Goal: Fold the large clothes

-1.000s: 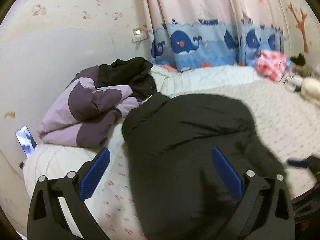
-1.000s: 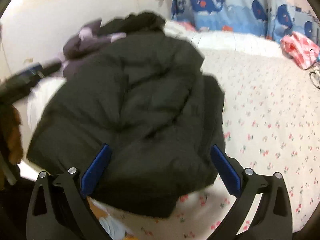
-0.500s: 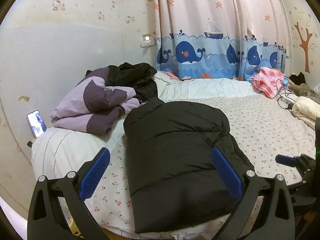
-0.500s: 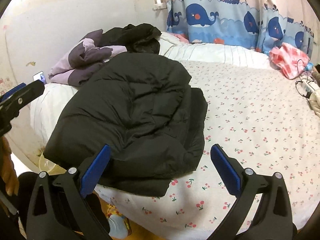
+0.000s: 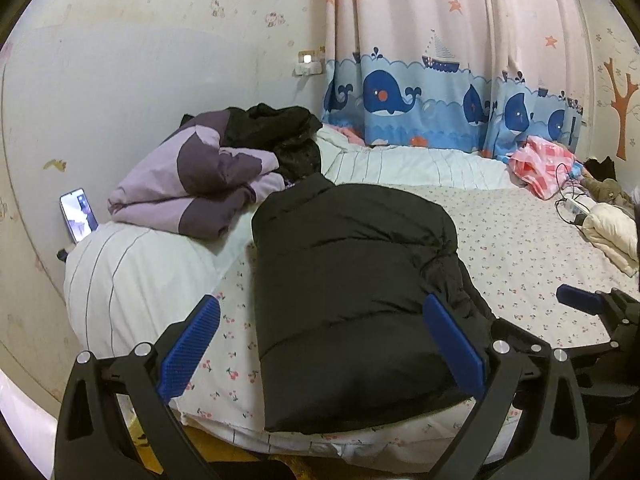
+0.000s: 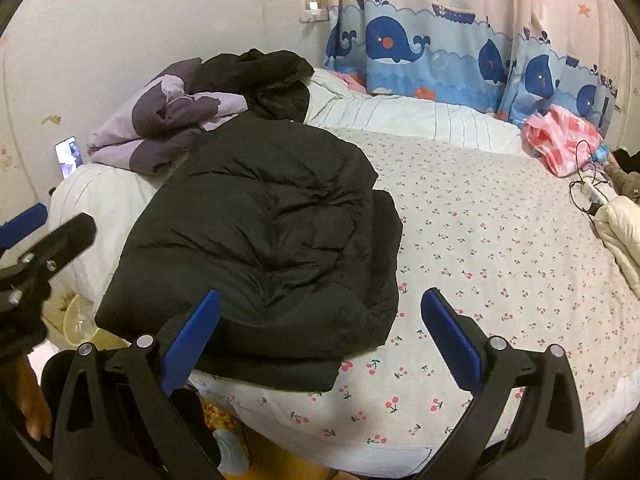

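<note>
On the bed, near edge: we see the black puffer jacket (image 5: 352, 312) lying folded on the cherry-print sheet (image 6: 500, 248), its near hem reaching the mattress edge and its collar end pointing toward the far-left corner.
Jacket versus left gripper: the jacket lies ahead of and below our left gripper (image 5: 320, 344), filling the gap between its fingers in the left wrist view; we see no contact.
Jacket versus right gripper: it sits ahead and to the left of our right gripper (image 6: 320, 340); only the left finger overlaps it in the right wrist view, while the right finger stands over bare sheet.
Left gripper state: jaws spread wide, blue pads (image 5: 192, 352) apart, holding nothing.
Right gripper state: jaws likewise spread wide, empty, touching nothing we can see.
Far-left corner of the bed: we see a purple-and-lilac jacket (image 5: 200, 184) piled with a black garment (image 5: 280, 128), just beyond the puffer's collar.
Left edge, by the wall: a phone (image 5: 79, 215) leans upright, screen lit.
Right edge of the bed: a cream padded garment (image 6: 620, 232) and a pink checked cloth (image 5: 540, 164) lie well apart from the jacket.
</note>
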{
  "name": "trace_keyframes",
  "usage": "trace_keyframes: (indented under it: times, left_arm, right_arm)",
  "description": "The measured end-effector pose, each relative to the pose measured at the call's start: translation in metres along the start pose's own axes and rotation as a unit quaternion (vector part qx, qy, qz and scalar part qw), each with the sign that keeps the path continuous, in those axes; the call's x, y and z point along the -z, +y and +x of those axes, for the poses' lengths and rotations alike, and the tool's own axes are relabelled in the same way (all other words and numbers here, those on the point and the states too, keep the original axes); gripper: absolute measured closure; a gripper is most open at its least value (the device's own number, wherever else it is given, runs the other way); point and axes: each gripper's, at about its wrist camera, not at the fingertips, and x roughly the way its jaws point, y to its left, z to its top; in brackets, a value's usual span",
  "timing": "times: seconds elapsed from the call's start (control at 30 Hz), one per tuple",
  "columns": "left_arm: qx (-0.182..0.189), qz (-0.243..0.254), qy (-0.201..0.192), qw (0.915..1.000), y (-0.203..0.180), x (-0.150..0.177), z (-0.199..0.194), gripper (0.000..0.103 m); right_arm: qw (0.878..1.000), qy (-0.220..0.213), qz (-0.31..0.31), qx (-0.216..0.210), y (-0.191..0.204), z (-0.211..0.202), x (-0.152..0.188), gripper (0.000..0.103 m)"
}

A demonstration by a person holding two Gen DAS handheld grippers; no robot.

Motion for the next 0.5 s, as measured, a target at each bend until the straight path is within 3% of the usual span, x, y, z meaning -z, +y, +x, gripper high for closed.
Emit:
trace_keyframes:
  times: [0.13, 0.23, 0.5]
  left_arm:
    - [0.006, -0.016, 0.019, 0.9997, 0.004, 0.003, 0.008, 0.006]
    - [0.002, -0.028, 0.030, 0.9992, 0.010, 0.004, 0.014, 0.006]
    - [-0.005, -0.042, 0.054, 0.9977, 0.016, 0.008, 0.025, 0.006]
  right_arm:
    - [1.000, -0.003, -0.005, -0.016, 0.009, -0.003, -0.005, 0.006]
    - [1.000, -0.010, -0.023, 0.015, 0.019, -0.003, -0.009, 0.006]
    - [0.999, 0.012, -0.024, 0.039, 0.026, 0.012, -0.013, 0.006]
